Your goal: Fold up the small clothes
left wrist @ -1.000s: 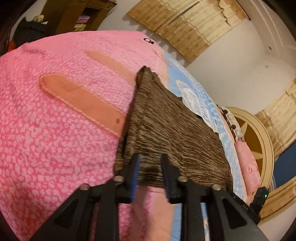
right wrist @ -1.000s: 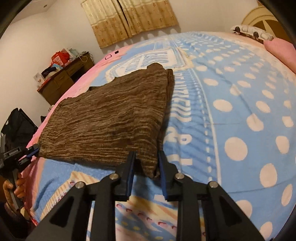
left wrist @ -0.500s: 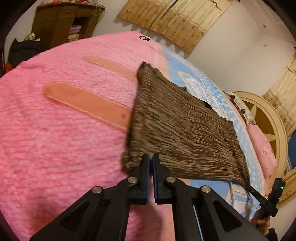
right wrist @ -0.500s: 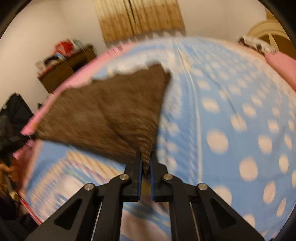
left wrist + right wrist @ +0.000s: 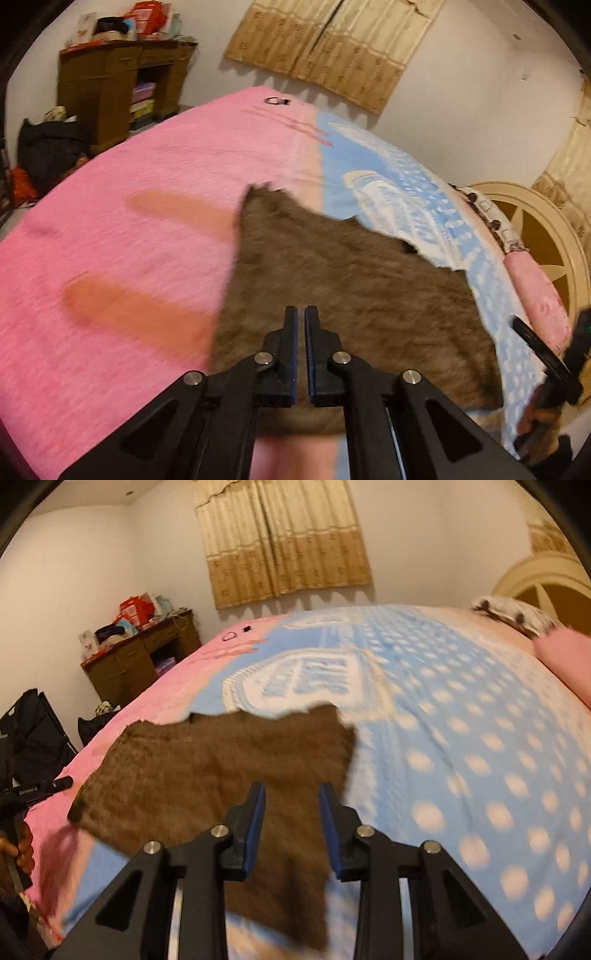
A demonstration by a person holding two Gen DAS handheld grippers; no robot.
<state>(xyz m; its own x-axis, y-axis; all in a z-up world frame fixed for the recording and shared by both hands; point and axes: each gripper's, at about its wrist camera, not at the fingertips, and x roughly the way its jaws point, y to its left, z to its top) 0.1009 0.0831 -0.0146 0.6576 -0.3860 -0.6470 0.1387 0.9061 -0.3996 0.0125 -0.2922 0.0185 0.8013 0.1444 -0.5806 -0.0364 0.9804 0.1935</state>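
A brown ribbed garment (image 5: 354,295) lies spread on the bed, over the pink and blue blanket (image 5: 129,221); it also shows in the right wrist view (image 5: 207,771). My left gripper (image 5: 300,317) is raised over its near edge with the jaws nearly closed; the cloth appears to run between them. My right gripper (image 5: 291,794) is open above the garment's near right part, holding nothing. The view is motion blurred.
A brown wooden desk (image 5: 110,85) with clutter stands beyond the bed's far left. A black bag (image 5: 33,731) sits by it. Pillows (image 5: 517,616) and a round cream headboard (image 5: 546,236) lie at the bed's far end. Curtains (image 5: 280,539) hang on the wall.
Both grippers closed on the garment's near edge and lifted forward. The right gripper has now opened and let the cloth go. The garment's near edge has been carried further onto the bed.
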